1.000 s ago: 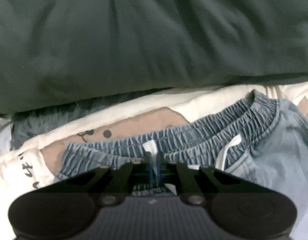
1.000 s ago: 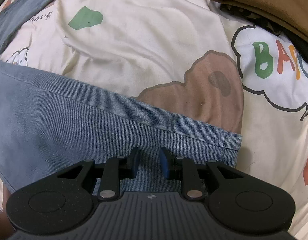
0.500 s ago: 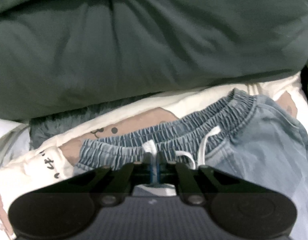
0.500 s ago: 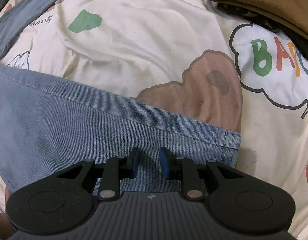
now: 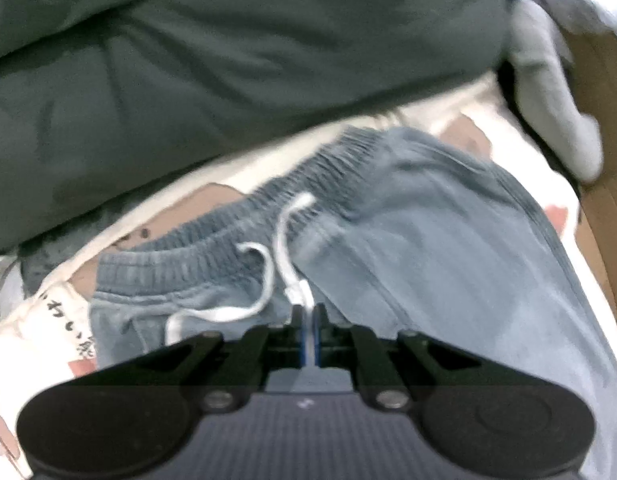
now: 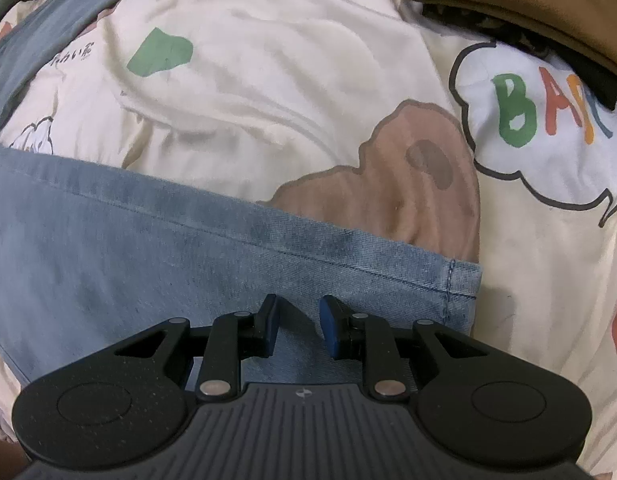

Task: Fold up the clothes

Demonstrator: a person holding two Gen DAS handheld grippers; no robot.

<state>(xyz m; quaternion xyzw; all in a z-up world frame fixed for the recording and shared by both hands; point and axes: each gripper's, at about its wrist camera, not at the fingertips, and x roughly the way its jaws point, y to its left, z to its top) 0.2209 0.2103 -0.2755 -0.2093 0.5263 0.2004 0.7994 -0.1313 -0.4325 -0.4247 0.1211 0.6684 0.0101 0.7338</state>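
Jeans (image 5: 448,248) on printed sheet (image 6: 268,60), waistband now drawn back from green bedding (image 5: 228,60) by left gripper (image 5: 307,320) clenched on drawstring (image 5: 284,240); right gripper (image 6: 296,324) parted over hem, unchanged, fold starting.

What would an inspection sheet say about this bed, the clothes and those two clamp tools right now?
Surface: cream cartoon-print bedsheet, wrinkled.
Job's things: blue denim pants, elastic waistband with white drawstring; hemmed leg end lying flat.
Clutter: dark green duvet; folded brown garment; grey garment.
Grippers: left hand-held gripper shut on the pants near the drawstring; right hand-held gripper open over the leg end.
Cables: nothing seen.
Surroundings: nothing seen beyond the bedding.
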